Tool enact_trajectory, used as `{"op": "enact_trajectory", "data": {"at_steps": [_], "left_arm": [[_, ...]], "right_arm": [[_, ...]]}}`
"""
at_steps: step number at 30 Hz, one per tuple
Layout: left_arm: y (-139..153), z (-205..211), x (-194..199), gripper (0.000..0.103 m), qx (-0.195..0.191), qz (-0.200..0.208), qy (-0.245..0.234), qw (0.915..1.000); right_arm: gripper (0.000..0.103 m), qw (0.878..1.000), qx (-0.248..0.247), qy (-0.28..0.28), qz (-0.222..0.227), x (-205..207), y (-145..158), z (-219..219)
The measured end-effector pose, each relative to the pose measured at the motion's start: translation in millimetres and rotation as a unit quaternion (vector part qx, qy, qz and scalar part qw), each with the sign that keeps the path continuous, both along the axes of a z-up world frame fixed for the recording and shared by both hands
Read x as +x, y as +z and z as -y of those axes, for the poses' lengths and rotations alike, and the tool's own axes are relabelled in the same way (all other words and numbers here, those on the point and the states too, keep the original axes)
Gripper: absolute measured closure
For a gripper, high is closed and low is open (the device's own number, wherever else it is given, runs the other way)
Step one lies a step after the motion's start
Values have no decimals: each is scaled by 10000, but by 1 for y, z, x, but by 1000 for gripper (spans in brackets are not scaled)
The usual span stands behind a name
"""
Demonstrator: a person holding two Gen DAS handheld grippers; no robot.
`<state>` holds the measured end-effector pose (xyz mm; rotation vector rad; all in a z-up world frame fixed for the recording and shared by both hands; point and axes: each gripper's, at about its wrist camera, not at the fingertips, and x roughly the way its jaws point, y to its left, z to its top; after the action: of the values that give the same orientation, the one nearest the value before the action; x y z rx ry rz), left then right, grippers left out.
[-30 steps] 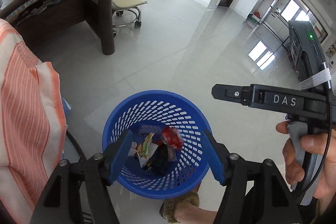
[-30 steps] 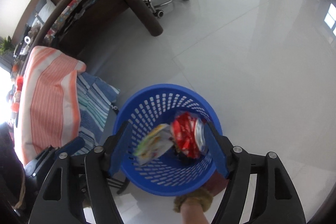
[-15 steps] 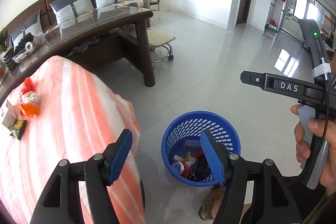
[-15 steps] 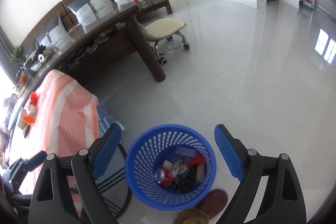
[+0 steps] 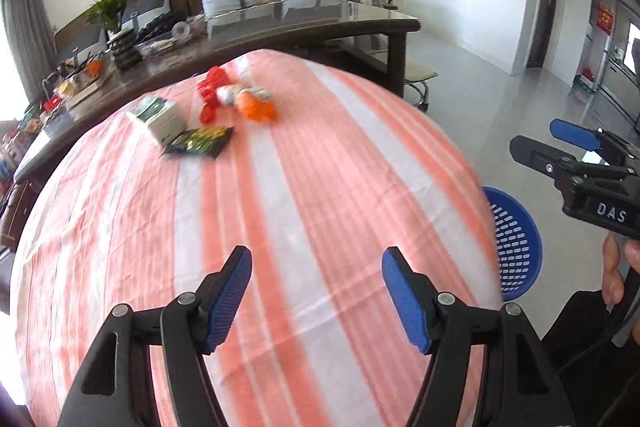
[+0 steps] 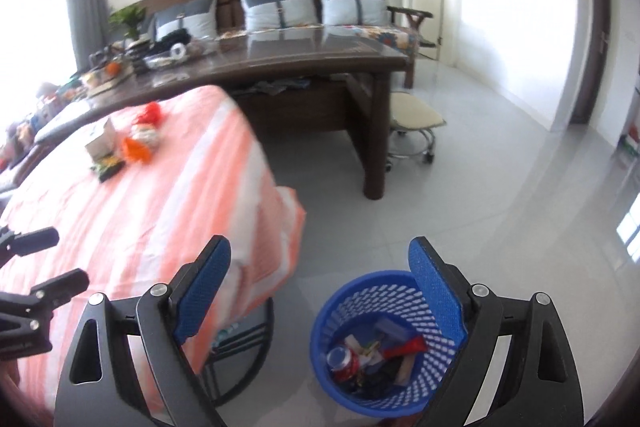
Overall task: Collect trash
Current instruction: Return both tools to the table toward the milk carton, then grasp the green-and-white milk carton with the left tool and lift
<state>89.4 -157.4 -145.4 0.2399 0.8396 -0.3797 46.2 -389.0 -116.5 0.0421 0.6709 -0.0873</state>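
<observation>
Left hand-held gripper (image 5: 316, 291): jaws apart, nothing between the blue pads, released. It hangs over the near part of a tabletop (image 5: 360, 187) covered with an orange-and-white striped cloth.

Trash left on the cloth, well ahead of the left hand-held gripper and toward its left: a small white and green box (image 5: 158, 117), a dark green and yellow wrapper (image 5: 200, 143) touching the box on its near side, a red crumpled piece (image 5: 210, 93), a white crumpled piece (image 5: 244, 93) and an orange piece (image 5: 258, 111) just beside each other. All are blurred; labels cannot be read.

Right hand-held gripper (image 6: 320, 299): jaws spread wide, nothing between the pads, released. The left wrist view shows it from the side at the right edge (image 5: 576, 155), held by a hand (image 5: 618, 275), off the right edge of the tabletop.

Blue basket (image 6: 332, 311) stands on the pale tiled floor (image 6: 480, 207), below and just ahead of the right hand-held gripper, partly behind its right finger. It stands near the corner of the tabletop, where the cloth hangs down. Inside: a red and silver can (image 6: 344, 361), a red wrapper (image 6: 404, 347), a tan piece and several dark and pale scraps, heaped together. In the left wrist view only part of the basket (image 5: 516, 243) shows, past the right edge of the cloth.

Beyond the tabletop: a long dark wooden table (image 6: 280, 63), a stool on wheels (image 6: 416, 123), a sofa with grey cushions (image 6: 280, 7).
</observation>
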Motion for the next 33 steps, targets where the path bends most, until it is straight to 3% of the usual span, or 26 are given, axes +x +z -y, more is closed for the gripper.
{"op": "enact_trajectory", "data": {"at_steps": [7, 12, 14, 18, 21, 24, 27, 33], "left_arm": [[-14, -86, 23, 34, -212, -295, 831, 9959], [10, -107, 54, 34, -410, -255, 916, 9946], [28, -110, 83, 34, -478, -218, 954, 9940], [54, -109, 164, 34, -696, -516, 1102, 9901], [54, -108, 223, 34, -1028, -1028, 1320, 9805], [44, -103, 262, 34, -1078, -1305, 1580, 9728], [28, -100, 282, 34, -966, -1445, 1884, 9666], [3, -101, 292, 29, -583, -1580, 2112, 9628]], "right_arm": [[12, 9870, -346, 1546, -273, 14, -23, -114], [12, 9747, -587, 2119, -401, 16, -38, -160], [12, 9718, -668, 2231, -366, 13, -39, -169], [12, 9697, -659, 2324, -366, 15, -41, -179], [12, 9695, -653, 2327, -415, 16, -43, -180], [12, 9693, -634, 2330, -463, 15, -46, -179], [12, 9690, -636, 2338, -485, 12, -48, -175], [12, 9684, -628, 2366, -471, 9, -46, -169]]}}
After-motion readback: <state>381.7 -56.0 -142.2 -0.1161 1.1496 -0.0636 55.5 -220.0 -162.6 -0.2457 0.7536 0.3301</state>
